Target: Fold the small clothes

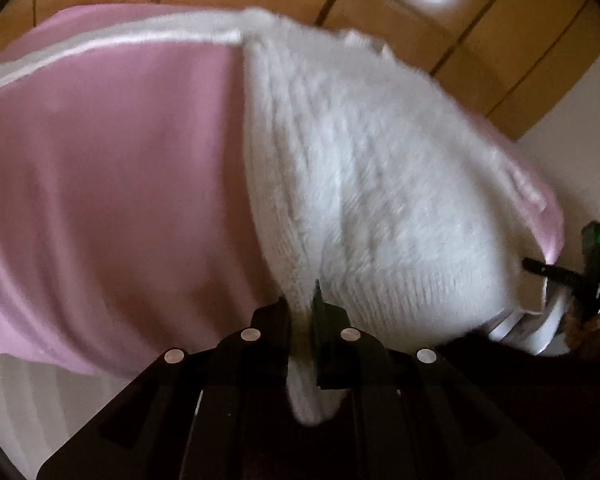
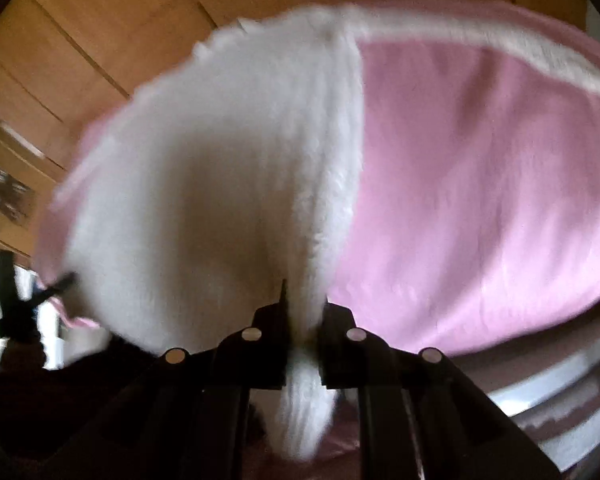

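In the left wrist view, a pink cloth (image 1: 112, 184) with a white band along its far edge fills the left half of the picture, spread over a pale surface whose kind cannot be told. To its right lies the white fleecy garment (image 1: 372, 184), its pile in soft ribs, with a pink outer side showing along its right border. The left gripper (image 1: 302, 320) stands at the bottom centre, its fingers (image 1: 324, 312) drawn narrow and pinching a fold of that white fleece; a tail of the fabric hangs down between them toward the camera. At the far right edge, the other gripper appears as a dark bar with a small green light, touching the garment's right corner. Behind everything runs a wooden panelled wall (image 1: 460, 12).

In the right wrist view, the left gripper shows only as a blurred dark shape at the far left edge, near the garment's pink hem. The white fleecy garment (image 2: 220, 168) takes the left and middle, lifted and stretched up from the grip. The right gripper (image 2: 304, 320) sits at bottom centre, its fingers (image 2: 332, 320) also narrow and clamped on a gathered fold of the fleece, with a tuft hanging below them. The pink cloth (image 2: 480, 200) spreads to the right. The wooden wall (image 2: 100, 20) lies beyond.
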